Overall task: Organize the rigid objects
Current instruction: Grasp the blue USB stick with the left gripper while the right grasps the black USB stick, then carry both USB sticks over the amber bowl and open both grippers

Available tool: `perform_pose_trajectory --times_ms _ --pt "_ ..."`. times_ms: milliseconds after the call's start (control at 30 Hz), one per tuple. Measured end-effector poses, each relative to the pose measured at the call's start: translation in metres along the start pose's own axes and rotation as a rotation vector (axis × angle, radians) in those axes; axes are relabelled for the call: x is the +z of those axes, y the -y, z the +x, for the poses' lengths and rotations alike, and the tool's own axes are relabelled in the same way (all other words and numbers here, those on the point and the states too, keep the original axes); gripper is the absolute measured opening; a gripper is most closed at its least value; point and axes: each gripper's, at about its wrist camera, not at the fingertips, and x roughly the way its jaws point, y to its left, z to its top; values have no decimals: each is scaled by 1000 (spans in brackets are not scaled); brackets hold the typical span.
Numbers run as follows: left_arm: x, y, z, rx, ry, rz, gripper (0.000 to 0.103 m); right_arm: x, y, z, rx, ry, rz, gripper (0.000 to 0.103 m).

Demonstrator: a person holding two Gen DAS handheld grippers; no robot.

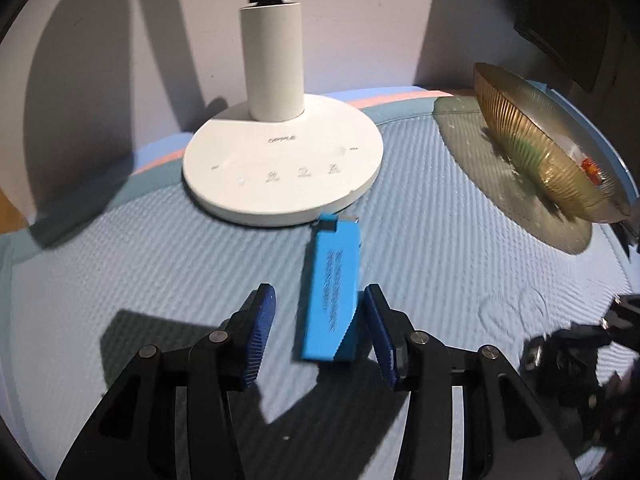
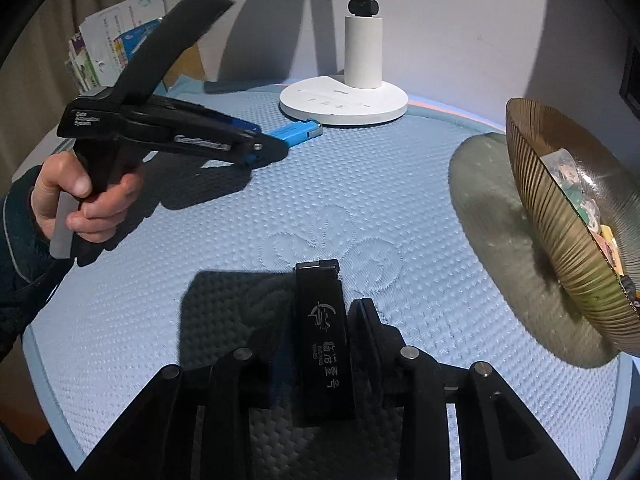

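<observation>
Blue lighter (image 1: 330, 296) between left jaws, off-centre rightward

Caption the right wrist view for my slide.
Right gripper straddling a black lighter, ribbed bowl to its right.

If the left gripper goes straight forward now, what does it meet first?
Probably the white lamp base. The left gripper has the blue lighter between its fingers, and that lighter's far tip lies just short of the base's near rim. Depth is uncertain.
</observation>
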Motion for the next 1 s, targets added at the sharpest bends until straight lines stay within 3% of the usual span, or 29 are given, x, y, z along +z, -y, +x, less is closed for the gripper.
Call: perform_pose_trajectory --times_ms 33,67,133,267,433,567,667,733,833,900,967,1000 --pt "0 5 -1 7 5 11 22 -1 -2 0 -12 2 1 32" --pt "-1 11 -3 12 9 30 21 -1 -4 -1 -22 5 -3 28" --pt "-7 22 -9 30 10 57 21 -5 -12 -5 -29 8 -27 24" --pt "-35 32 -31 -3 5 60 21 -16 -21 -16 -15 -1 -46 24" --pt "-98 34 -72 -81 23 -51 21 -45 -13 -35 -49 5 15 24" --pt "-126 42 -92 -99 16 -102 21 -65 -10 -47 -9 25 76 24" --pt "-141 53 -99 -81 26 -110 23 -75 -17 -53 -14 32 80 35" --pt "-142 60 -100 -85 17 -109 37 -79 -21 -55 -6 36 91 46" --pt "-138 66 -98 -38 1 -89 37 -81 -34 -56 -48 33 52 53" --pt "-135 73 -95 7 10 -59 37 -81 -43 -54 -98 40 17 53" --pt "-136 81 -93 57 32 -29 36 -81 -48 -53 -96 50 20 35" --pt "-136 85 -93 71 40 -19 29 -82 -52 -55 -82 59 18 30"
